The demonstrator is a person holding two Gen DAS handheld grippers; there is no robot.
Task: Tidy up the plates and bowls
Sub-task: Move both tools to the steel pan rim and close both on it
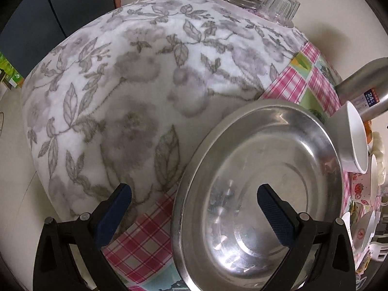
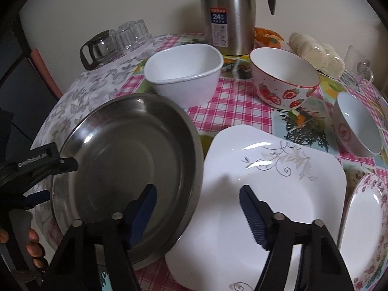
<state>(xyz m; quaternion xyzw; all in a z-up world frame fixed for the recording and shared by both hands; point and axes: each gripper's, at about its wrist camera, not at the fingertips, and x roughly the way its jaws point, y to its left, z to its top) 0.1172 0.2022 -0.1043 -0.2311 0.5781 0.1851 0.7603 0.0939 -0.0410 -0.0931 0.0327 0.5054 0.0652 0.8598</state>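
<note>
A round steel plate [image 1: 262,181] lies on the table, part on the flowered cloth [image 1: 121,84]. My left gripper [image 1: 194,201] is open and straddles its left rim, one finger over the cloth and one over the plate's hollow. In the right wrist view the steel plate [image 2: 126,169] rests with its right rim on a white square plate [image 2: 266,181]. My right gripper [image 2: 197,206] is open astride that rim, its pads clear of the metal. Behind stand a white squarish bowl [image 2: 184,72], a strawberry bowl [image 2: 283,80] and a small white bowl [image 2: 356,126].
A flower-rimmed plate [image 2: 363,230] lies at the right edge. A steel thermos [image 2: 228,14] stands at the back by the wall, upturned glasses [image 2: 131,36] and a glass pot [image 2: 97,48] at the back left. A hand [image 2: 32,241] holds the left gripper's handle.
</note>
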